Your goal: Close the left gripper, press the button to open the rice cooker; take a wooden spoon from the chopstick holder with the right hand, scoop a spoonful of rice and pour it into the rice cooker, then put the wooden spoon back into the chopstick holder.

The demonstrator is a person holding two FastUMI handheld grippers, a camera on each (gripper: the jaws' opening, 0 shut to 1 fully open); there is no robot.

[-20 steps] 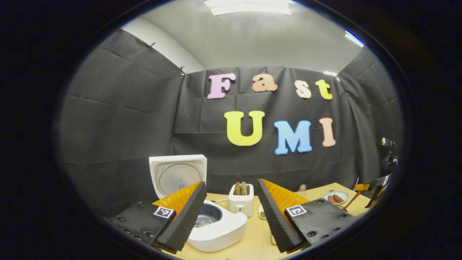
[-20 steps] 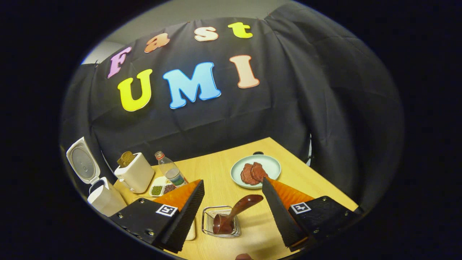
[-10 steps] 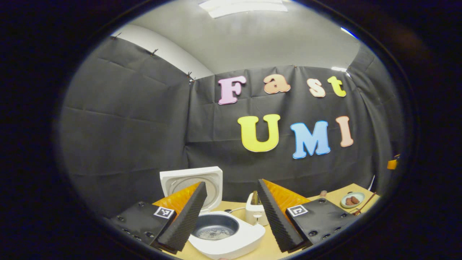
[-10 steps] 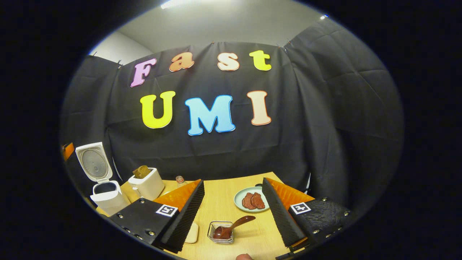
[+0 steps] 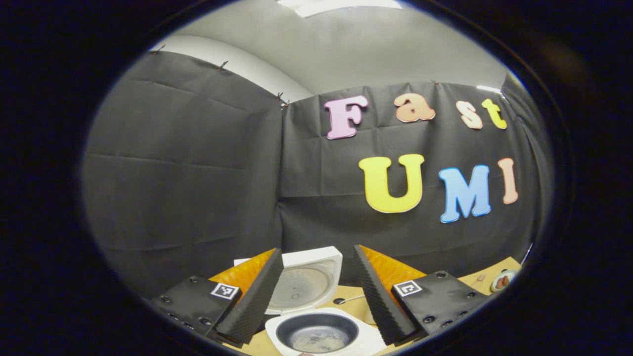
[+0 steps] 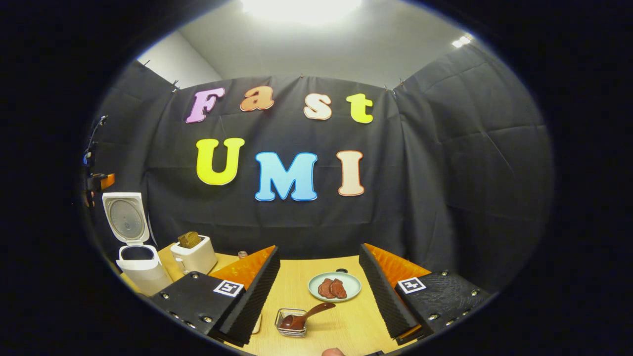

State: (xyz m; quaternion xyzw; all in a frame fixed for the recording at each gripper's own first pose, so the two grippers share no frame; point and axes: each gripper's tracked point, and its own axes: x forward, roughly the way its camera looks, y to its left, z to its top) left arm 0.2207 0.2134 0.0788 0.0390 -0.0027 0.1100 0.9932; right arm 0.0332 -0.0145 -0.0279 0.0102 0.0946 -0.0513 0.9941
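Left gripper [image 5: 316,291]: seen in the left gripper view, fingers spread wide, nothing between them. It sits above and in front of the rice cooker.
Right gripper [image 6: 319,291]: seen in the right gripper view, fingers spread wide, gripping nothing, held over the near part of the table.
Rice cooker [image 5: 321,331]: white body, lid [image 5: 304,284] swung up and standing behind the pot. In the left gripper view the dark inner pot lies between the two fingers, low in the frame, with a thin pale layer on its bottom. In the right gripper view the cooker stands at the far left of the table [image 6: 341,324], lid up.
Wooden spoon [image 6: 304,319]: dark brown, bowl end down inside the chopstick holder, handle leaning out up and to the right. It lies between the right gripper's fingers in that view but farther off; no contact.
Chopstick holder [image 6: 291,324]: small wire basket on the table, near the front edge.
Toaster [image 6: 194,253]: white, with a brown slice sticking up, just right of the cooker.
Plate [image 6: 335,286]: pale green, holding two reddish-brown pieces, behind the holder toward the wall.
Bottle [image 6: 242,254]: only the cap end peeks above the right gripper's left finger.
Rice supply: cannot tell where it is.
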